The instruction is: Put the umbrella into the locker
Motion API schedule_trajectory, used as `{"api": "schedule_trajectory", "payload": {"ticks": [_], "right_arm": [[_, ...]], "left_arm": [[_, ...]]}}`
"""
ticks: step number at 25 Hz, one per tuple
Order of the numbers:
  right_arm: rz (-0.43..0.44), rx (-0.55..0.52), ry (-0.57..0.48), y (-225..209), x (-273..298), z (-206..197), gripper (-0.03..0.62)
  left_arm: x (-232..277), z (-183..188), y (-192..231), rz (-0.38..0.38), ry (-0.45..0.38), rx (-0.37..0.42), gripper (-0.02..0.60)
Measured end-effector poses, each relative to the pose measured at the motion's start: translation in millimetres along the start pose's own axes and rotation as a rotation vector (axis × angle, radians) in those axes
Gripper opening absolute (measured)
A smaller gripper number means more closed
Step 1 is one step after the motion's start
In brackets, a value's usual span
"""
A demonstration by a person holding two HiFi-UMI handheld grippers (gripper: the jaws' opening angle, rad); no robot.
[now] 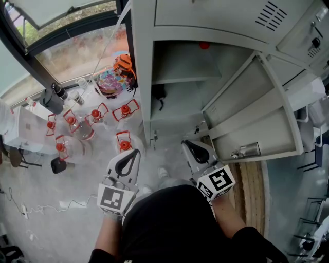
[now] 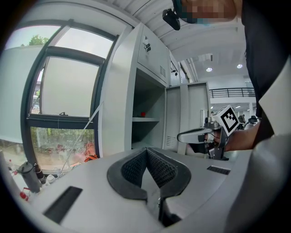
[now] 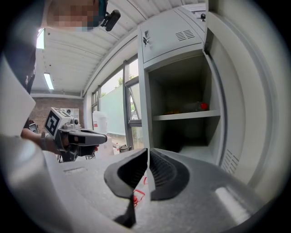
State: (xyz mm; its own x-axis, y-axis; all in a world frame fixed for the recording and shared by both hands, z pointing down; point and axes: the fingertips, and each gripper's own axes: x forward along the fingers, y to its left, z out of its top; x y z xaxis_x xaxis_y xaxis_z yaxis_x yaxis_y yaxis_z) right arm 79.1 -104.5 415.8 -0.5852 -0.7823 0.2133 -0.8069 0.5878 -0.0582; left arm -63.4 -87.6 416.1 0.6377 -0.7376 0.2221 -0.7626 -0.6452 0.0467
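1. My left claw (image 1: pixel 134 152) and right claw (image 1: pixel 186 144) are both clenched and empty.
2. The black umbrella (image 1: pixel 159 94) lies inside the open locker (image 1: pixel 144 61), below its shelf (image 1: pixel 185 77).
3. Red-topped bottles (image 1: pixel 125 110) stand on the grey floor (image 1: pixel 51 205) by the window (image 1: pixel 72 56).

Left gripper (image 1: pixel 135 152) and right gripper (image 1: pixel 186 144) sit side by side, pointing forward, jaws together, apparently gripping nothing.

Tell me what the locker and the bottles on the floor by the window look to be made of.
Locker: probably sheet metal, painted pale grey, matte; the thin folded edges of the door and punched vent slots suggest it. Bottles: likely clear plastic with red caps and handles; their bodies look see-through.
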Motion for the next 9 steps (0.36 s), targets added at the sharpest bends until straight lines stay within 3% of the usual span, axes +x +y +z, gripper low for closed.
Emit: {"api": "schedule_trajectory", "payload": {"ticks": [5, 9], "right_arm": [[-0.001, 0.012, 0.003, -0.3, -0.4, -1.7, 0.009], [0.0, 0.015, 0.008, 0.3, -0.7, -4.4, 0.009]], "left_arm": [[-1.7, -2.4, 1.7, 0.008, 0.003, 0.011, 0.005], [-1.9, 0.0, -0.7, 0.031, 0.023, -0.068, 0.005]]}}
